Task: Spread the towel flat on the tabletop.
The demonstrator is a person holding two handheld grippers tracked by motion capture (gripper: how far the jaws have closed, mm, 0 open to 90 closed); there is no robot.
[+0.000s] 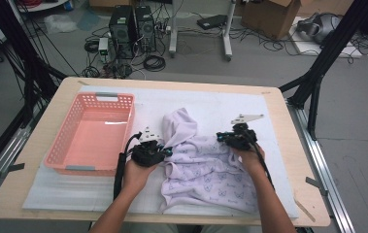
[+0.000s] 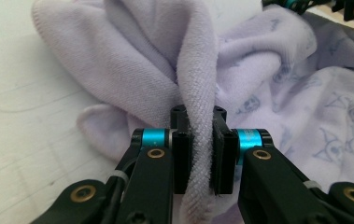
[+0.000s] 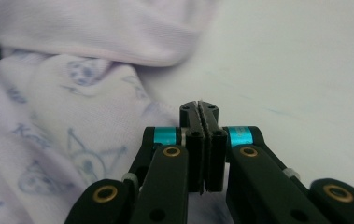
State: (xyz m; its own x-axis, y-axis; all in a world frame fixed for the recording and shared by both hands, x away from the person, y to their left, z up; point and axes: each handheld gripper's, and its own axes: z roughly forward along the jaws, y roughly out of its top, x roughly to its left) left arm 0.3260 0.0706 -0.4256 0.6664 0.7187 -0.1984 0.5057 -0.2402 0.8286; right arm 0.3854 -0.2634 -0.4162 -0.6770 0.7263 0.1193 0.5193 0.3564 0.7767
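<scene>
While the crumpled lilac printed garment lies unfolded beside the empty pink basket, left gripper pinches its fold; right gripper is clamped empty.

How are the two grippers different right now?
The left gripper is shut on a fold of the lilac garment; the right gripper is shut with its pads pressed together and nothing plainly between them. The left gripper sits at the garment's left side, near the pink basket; the right gripper sits at the garment's right edge, over the white mat. Both are black with blue rings and each is held in a hand.
</scene>
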